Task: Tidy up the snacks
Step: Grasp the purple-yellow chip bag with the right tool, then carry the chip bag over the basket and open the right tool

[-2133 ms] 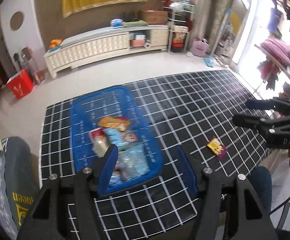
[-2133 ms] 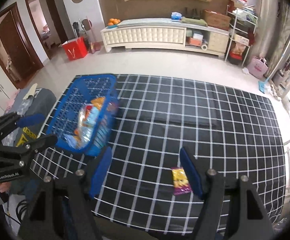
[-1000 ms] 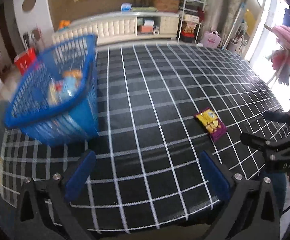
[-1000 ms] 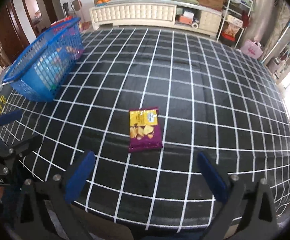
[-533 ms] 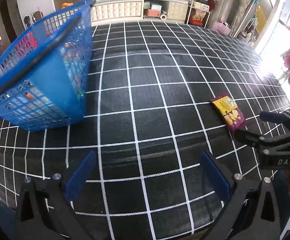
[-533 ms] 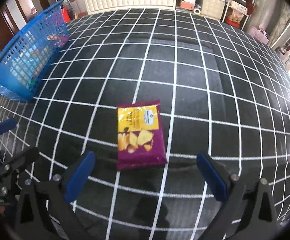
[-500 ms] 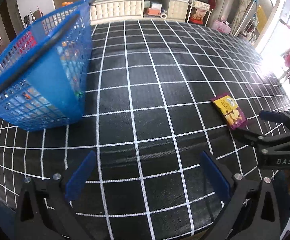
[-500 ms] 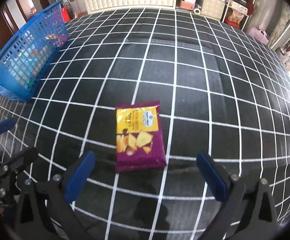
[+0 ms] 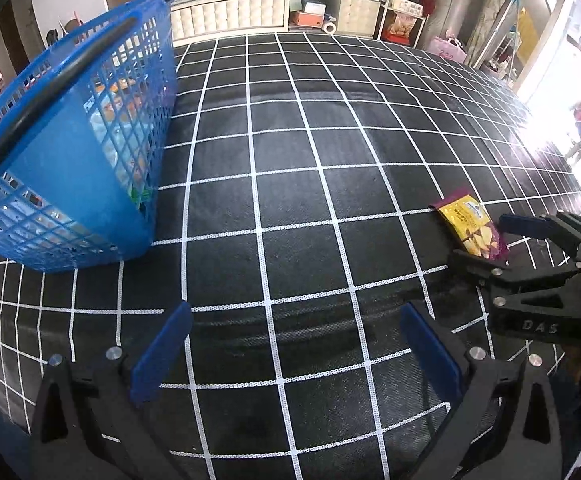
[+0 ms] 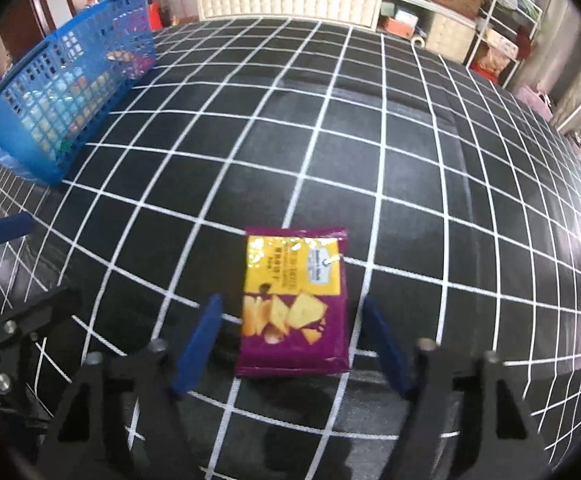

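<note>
- One snack packet, purple and yellow, is seen lying flat on the black checked cloth, near the table's near edge and well apart from the blue basket at the far left.
- Its near half is flanked by the right gripper, whose jaws are closing; a gap is left on each side, so the packet is between the pads but not yet pressed.
- The right gripper's image is blurred, so whether its fingertips have reached the cloth can only be guessed; probably not quite.
- The left gripper is held wide over bare cloth near the middle, with nothing between its blue pads.
- Other snacks are already held in the basket, which stands tilted against the cloth.
- A flat, slippery bag may be pushed forward or merely crumpled if the pads are closed above it rather than around its edges.
- The cloth could be pinched along with the bag and dragged if the fingertips are pressed too low.
- A weak hold on one end may let the bag swing and drop on the way to the basket.
</note>
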`<control>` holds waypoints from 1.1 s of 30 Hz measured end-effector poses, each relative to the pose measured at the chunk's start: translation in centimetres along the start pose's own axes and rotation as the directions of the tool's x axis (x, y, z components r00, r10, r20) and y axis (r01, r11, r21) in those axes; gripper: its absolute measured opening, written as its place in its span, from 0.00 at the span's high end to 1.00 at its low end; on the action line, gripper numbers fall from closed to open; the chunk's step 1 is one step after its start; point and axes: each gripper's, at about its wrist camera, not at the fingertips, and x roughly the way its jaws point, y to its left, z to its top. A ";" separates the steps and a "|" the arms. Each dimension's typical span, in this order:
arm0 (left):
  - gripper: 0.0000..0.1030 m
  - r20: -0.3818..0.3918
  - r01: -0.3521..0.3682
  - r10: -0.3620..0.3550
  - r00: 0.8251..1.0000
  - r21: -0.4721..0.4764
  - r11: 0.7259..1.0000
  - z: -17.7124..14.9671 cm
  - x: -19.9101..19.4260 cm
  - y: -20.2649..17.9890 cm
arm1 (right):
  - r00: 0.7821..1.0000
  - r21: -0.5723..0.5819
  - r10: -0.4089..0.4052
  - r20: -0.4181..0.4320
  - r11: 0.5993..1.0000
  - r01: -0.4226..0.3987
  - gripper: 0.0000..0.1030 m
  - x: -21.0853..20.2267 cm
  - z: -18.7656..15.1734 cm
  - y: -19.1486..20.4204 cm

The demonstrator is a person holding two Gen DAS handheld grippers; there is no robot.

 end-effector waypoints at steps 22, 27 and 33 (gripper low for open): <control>0.00 0.136 0.015 -0.016 0.991 0.007 1.000 -0.6 -8.0 0.5 | 0.989 0.026 0.016 0.144 0.999 -0.020 0.51 -10.6 -0.8 3.2; 0.00 0.194 0.014 -0.014 0.981 -0.001 1.000 -1.0 -11.5 1.8 | 0.982 0.015 0.028 0.186 0.999 -0.031 0.51 -13.5 0.0 5.6; 0.00 0.253 0.034 -0.025 0.967 -0.029 0.999 -1.6 -15.3 4.8 | 0.974 0.003 0.068 0.218 0.998 -0.070 0.51 -15.9 1.3 8.6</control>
